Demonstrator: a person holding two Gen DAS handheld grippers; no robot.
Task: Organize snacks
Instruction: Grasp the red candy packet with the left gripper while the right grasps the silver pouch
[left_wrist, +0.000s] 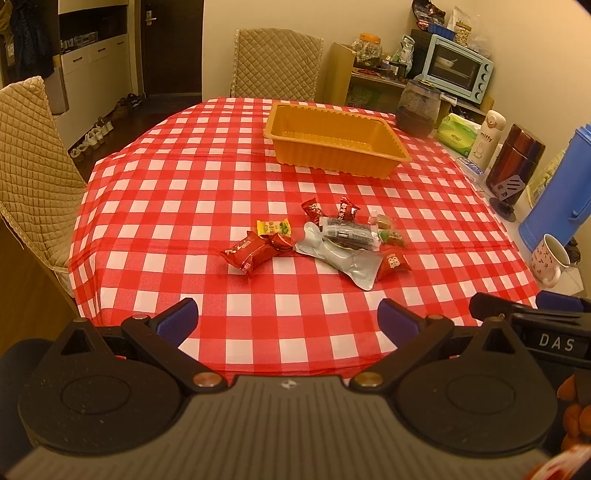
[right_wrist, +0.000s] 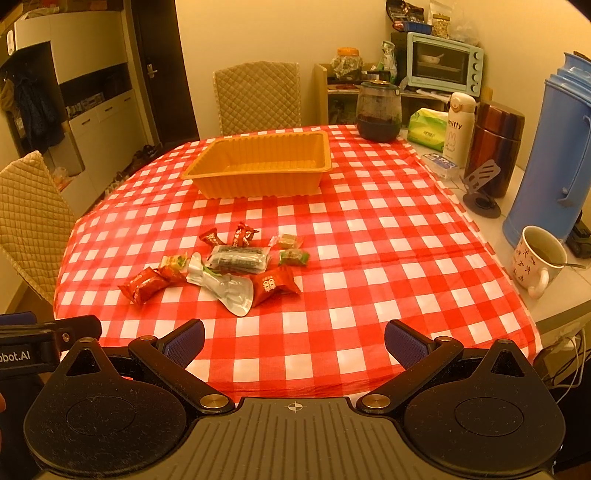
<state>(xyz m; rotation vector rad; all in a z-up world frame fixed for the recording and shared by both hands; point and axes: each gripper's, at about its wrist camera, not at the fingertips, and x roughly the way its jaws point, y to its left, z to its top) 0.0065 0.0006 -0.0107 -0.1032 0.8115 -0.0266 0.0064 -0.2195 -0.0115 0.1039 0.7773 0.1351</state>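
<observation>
An empty orange plastic tray (left_wrist: 334, 155) (right_wrist: 258, 181) stands at the far side of the red-checked table. In the middle lies a loose pile of snacks: red packets (left_wrist: 251, 253) (right_wrist: 147, 282), a silver pouch (left_wrist: 351, 264) (right_wrist: 231, 290), a dark bar in clear wrap (left_wrist: 351, 230) (right_wrist: 240, 258), a yellow candy (left_wrist: 273, 228) and small green ones (right_wrist: 293, 256). My left gripper (left_wrist: 288, 319) hangs open over the near table edge, well short of the pile. Just as far back, my right gripper (right_wrist: 295, 341) is open too, with nothing between its fingers.
Along the right edge stand a blue thermos (right_wrist: 554, 147), a mug with a spoon (right_wrist: 537, 258), a brown canister (right_wrist: 495, 144), a white bottle (right_wrist: 458, 125), a tissue pack (right_wrist: 426, 129) and a dark jar (right_wrist: 378, 110). Quilted chairs (left_wrist: 33, 177) (left_wrist: 275, 62) flank the table.
</observation>
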